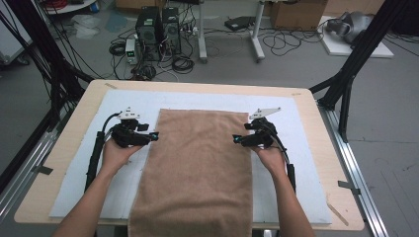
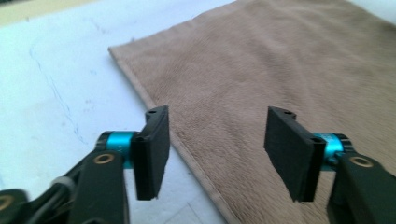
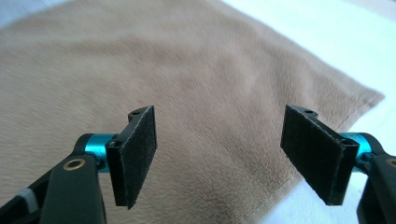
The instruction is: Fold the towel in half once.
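1. While both hands rested on the table, the tan towel (image 1: 197, 168) lay flat and lengthwise on the white foam mat (image 1: 79, 187), its near end hanging over the table's front edge.
2. The wooden table (image 1: 39, 187) showed as a light border around the mat on every side.
3. The left gripper (image 1: 154, 136) sat at the towel's left long edge, toward the far end, pointing inward across the cloth.
4. In the left gripper view its jaws stood apart and released, with nothing pinched: the left pad (image 2: 152, 151) hung over the bare mat just outside the hem, the right pad (image 2: 292, 151) over the towel, so the hem ran between them.
5. The towel's far left corner (image 2: 112, 49) lay flat on the mat, ahead of those jaws.
6. The right gripper (image 1: 237, 140) mirrored this at the towel's right long edge, also pointing inward.
7. In the right gripper view its jaws were likewise apart and released; both pads (image 3: 135, 154) hovered over the cloth near its edge, the hem passing below the right-hand one. Whether any pad brushed the pile could not be told.
8. Past the table, computer towers (image 1: 158, 32) and loose cables (image 1: 183, 61) sat on the grey floor.
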The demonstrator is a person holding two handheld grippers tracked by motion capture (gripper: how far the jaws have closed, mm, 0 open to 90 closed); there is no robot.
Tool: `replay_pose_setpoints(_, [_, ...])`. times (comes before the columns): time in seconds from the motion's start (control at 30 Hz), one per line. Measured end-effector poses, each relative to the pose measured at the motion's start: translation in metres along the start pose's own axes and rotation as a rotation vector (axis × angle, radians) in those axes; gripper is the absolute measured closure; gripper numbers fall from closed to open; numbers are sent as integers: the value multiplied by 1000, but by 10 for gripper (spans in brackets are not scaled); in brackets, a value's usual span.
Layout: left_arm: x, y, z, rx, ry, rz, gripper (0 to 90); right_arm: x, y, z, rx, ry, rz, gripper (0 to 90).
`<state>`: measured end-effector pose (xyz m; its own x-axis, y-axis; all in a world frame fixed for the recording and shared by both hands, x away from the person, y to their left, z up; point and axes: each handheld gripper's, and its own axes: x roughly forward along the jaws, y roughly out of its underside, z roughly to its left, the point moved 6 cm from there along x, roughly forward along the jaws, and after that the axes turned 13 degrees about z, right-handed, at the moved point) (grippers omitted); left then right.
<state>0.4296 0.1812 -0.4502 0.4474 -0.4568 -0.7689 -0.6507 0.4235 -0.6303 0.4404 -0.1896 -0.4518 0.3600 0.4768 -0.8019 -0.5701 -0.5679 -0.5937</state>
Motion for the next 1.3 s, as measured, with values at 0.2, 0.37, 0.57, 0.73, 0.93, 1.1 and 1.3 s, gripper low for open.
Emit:
replay_pose_setpoints(0.2, [25,6,7,-50,-22,49,477,17,5,-7,-2,47,61,333])
replay_pose_setpoints(0.37, [35,9,3,16,-36,92,479,28,14,-16,41,58,102,373])
replay_pose_setpoints(0.57, [36,8,0,31,-57,93,628,29,15,-13,30,64,96,520])
replay_pose_setpoints(0.73, [36,6,-5,28,-32,103,838,30,12,-9,20,11,93,733])
replay_pose_setpoints(0.93, [18,2,1,21,-49,61,856,26,9,-4,11,-13,94,826])
replay_pose_setpoints(1.1, [-12,-2,-1,69,-63,10,856,7,-5,4,-34,-27,27,828])
replay_pose_setpoints(1.3, [-46,6,-12,93,-25,-68,854,-36,-13,31,-99,-81,-29,820])
